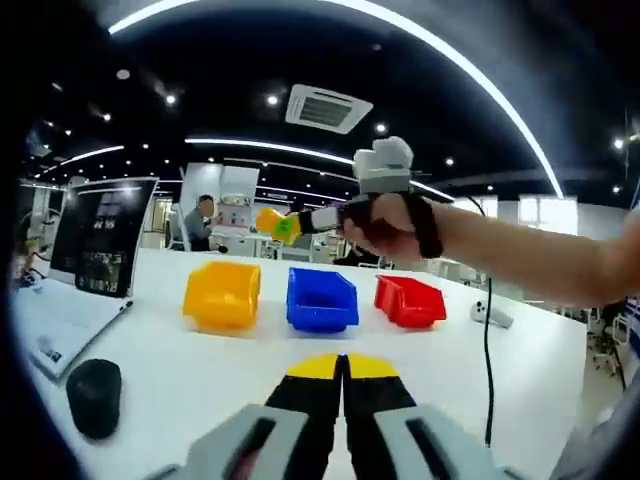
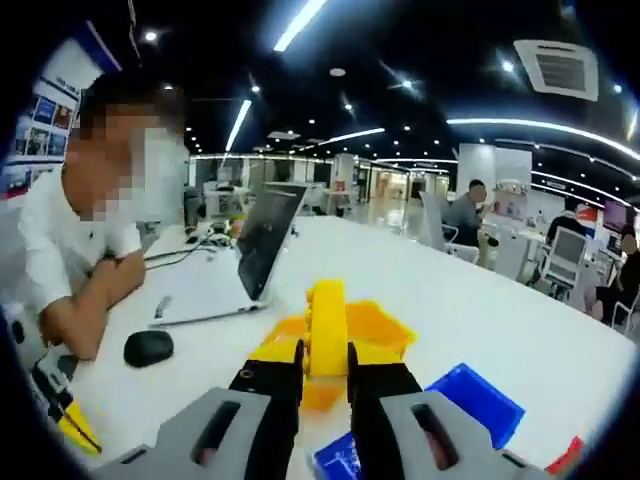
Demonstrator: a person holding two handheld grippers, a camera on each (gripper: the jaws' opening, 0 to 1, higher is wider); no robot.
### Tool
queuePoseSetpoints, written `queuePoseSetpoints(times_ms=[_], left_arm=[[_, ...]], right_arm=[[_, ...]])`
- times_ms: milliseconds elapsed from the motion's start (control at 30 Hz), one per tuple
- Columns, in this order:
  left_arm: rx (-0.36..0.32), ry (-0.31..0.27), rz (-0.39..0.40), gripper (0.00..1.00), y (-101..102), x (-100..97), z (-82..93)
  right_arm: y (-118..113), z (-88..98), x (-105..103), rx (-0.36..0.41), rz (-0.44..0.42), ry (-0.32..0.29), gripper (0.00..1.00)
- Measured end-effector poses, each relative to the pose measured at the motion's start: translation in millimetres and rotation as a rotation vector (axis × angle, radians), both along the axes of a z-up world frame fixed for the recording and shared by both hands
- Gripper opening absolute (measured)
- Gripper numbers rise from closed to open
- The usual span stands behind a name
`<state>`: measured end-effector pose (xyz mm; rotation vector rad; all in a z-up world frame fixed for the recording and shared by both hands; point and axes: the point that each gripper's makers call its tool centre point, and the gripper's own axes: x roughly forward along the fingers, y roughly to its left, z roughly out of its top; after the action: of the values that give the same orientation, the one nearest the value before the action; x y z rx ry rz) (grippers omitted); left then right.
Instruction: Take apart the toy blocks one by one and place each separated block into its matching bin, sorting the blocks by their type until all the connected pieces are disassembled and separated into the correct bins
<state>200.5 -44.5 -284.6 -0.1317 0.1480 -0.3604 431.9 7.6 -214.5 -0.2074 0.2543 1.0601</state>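
Left claw: jaws pressed together, yellow tips touching, nothing held, low over the white bench.

Right claw: clamped on a yellow block standing upright between its jaws, directly above the yellow bin. In the left gripper view this claw is raised in a hand over the bench, with the block at its tip.

Bins, in a row on the bench: yellow bin, blue bin, red bin.

Other items: laptop, black mouse, seated person leaning on the bench beside the laptop.
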Motion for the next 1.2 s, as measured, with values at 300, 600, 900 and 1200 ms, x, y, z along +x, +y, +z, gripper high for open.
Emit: queuePoseSetpoints(times_ms=[300,600,900,1200], left_arm=[[-0.018,-0.016,0.058,0.03,19.8,-1.6,4.5],[-0.141,-0.016,0.126,0.37,38.7,0.5,13.6],[-0.078,-0.035,0.129,0.31,32.0,4.2,17.1],[-0.009,-0.061,0.186,0.08,31.1,9.7,23.0]], right_arm=[[29.7,-24.1,25.7,-0.083,-0.03,0.027,0.19],[40.6,-42.5,29.3,-0.122,0.005,0.15,0.85],[24.7,6.2,-11.2,-0.062,0.121,-0.051,0.53],[-29.9,20.7,-72.2,-0.022,0.221,-0.075,0.4]])
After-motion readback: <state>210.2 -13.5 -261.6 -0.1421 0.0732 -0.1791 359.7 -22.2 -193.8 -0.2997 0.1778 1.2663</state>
